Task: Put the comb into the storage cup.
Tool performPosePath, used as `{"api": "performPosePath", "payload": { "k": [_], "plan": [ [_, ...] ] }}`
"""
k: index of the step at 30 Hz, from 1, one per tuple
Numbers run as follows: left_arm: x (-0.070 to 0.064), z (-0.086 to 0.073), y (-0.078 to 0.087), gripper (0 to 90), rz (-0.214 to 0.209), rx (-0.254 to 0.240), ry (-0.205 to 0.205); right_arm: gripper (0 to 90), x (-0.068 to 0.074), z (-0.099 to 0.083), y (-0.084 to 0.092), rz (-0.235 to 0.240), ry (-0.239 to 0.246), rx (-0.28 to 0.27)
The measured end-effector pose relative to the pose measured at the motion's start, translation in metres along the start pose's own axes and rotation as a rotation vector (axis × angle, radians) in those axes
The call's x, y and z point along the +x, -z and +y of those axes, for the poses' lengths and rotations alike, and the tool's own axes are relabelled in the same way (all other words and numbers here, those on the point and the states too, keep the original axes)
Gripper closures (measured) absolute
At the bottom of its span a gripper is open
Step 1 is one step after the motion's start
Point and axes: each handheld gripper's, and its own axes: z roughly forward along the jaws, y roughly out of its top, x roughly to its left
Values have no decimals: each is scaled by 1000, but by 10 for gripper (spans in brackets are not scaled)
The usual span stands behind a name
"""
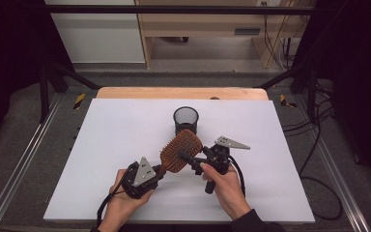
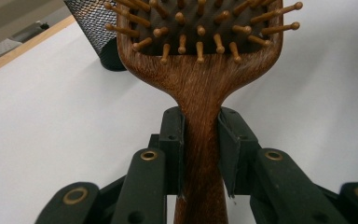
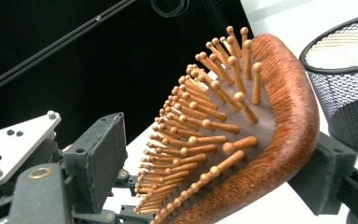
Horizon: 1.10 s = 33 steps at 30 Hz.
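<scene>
No brand, label or legible writing is seen on any item. A wooden paddle hairbrush (image 1: 179, 151) is held above the white bench (image 1: 106, 145), just in front of a black mesh cup (image 1: 186, 119) that stands upright on the bench; the brush head is seen nearest the cup and its handle is pointed away from it, toward the person's left hand (image 1: 123, 205). The left gripper (image 2: 200, 140) is clenched on the neck of the handle, the two black jaws being pressed against either side of the wood just below the head, as is seen in the left gripper view. The right gripper (image 3: 214, 154) is spread wide around the brush head, one jaw being placed on the bristle side and apart from the pins, the other behind the curved wooden back; whether that rear jaw touches the wood cannot be told. The bristle pins (image 3: 200, 126) are seen as wooden with rounded tips, set in a dark pad. The right hand (image 1: 227, 186) is seen on the near side of the cup, beside the brush.
</scene>
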Motion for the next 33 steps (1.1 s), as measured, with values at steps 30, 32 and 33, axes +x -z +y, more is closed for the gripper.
{"api": "performPosePath", "payload": {
  "k": [30,32,33],
  "plan": [
    [7,-5,2,730,15,-44,45,368,12,15,-13,5,-22,-27],
    [7,-5,3,730,16,-48,46,377,13,15,-14,7,-22,-27],
    [8,-5,3,731,16,-49,47,386,14,15,-14,10,-20,-30]
  ]
}}
